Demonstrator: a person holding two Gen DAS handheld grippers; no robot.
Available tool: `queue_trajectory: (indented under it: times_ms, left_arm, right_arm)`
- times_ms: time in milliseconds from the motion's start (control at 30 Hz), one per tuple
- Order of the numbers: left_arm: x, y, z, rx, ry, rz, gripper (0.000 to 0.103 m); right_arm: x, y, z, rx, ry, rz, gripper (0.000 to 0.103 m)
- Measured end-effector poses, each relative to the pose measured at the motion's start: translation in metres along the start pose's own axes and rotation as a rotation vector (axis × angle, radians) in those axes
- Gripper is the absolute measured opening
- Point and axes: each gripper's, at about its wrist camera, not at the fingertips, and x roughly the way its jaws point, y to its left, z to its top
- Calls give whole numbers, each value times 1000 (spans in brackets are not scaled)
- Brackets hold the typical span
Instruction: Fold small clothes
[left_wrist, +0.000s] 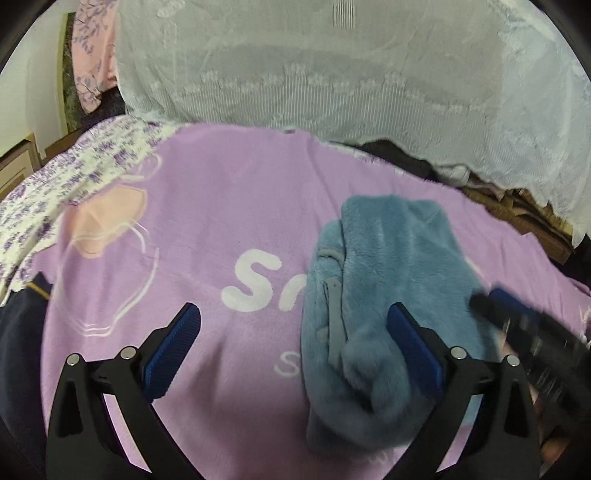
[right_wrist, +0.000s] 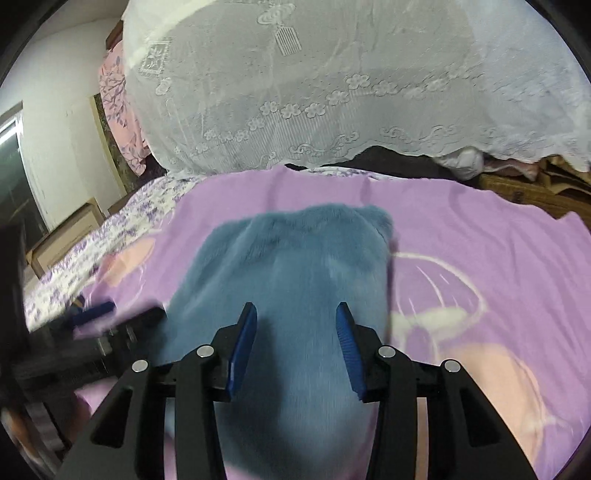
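A small fluffy blue garment (left_wrist: 384, 288) lies bunched on a lilac blanket (left_wrist: 221, 206), with a grey zip strip along its left edge. My left gripper (left_wrist: 295, 317) is open wide just above the blanket, its right finger over the garment's near part. In the right wrist view the garment (right_wrist: 295, 266) spreads ahead and beneath my right gripper (right_wrist: 297, 317), which is open with the blue fleece between its fingers. The right gripper also shows blurred at the right edge of the left wrist view (left_wrist: 524, 317).
A white lace cloth (right_wrist: 332, 85) drapes over a bulky shape behind the blanket. A purple floral sheet (left_wrist: 77, 173) lies at the left. Brown wooden furniture (right_wrist: 524, 192) and dark clothes sit at the back right. A pink floral fabric (right_wrist: 118, 107) hangs at the far left.
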Motion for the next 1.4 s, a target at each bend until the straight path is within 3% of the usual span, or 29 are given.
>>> queue_trajectory:
  times_ms: [167,333,367,400,467,500,600,767,867,1400]
  left_arm:
    - [21,-4,-19,4,85,5,99]
    - [20,-11,-24,37,60,24,99]
    - [20,-12,-25,41,54,31,99]
    - [17,-14,-25,48,45,38,99]
    - [12,-16,-26,55,33,46,99]
    - [8,-16,-26,58,27,40,99]
    - [0,-18,-28,64,9,34,99]
    - [-17,-26,-34,105,-37,64,99]
    - [-24,-27,-36,109,-46,57,99]
    - [-39,-32,-35,111,-67,15,99]
  right_arm:
    - [-4,4,-40,-35,19,-43,47]
    - [-4,0,-46,-26,3,-30,50]
    - [-6,-2,-49,-20,-5,-22,57]
    - [-6,-4,-51,-14,-8,-23,77]
    - [2,-16,-58,52,44,-49,100]
    - [9,-30,-63,133,91,14,100]
    - [16,-53,-67,264,125,135,100]
    - [12,-57,-69,289,104,163,100]
    - [10,-64,-72,327,93,202,100]
    - [3,-67,-77,343,86,243,100]
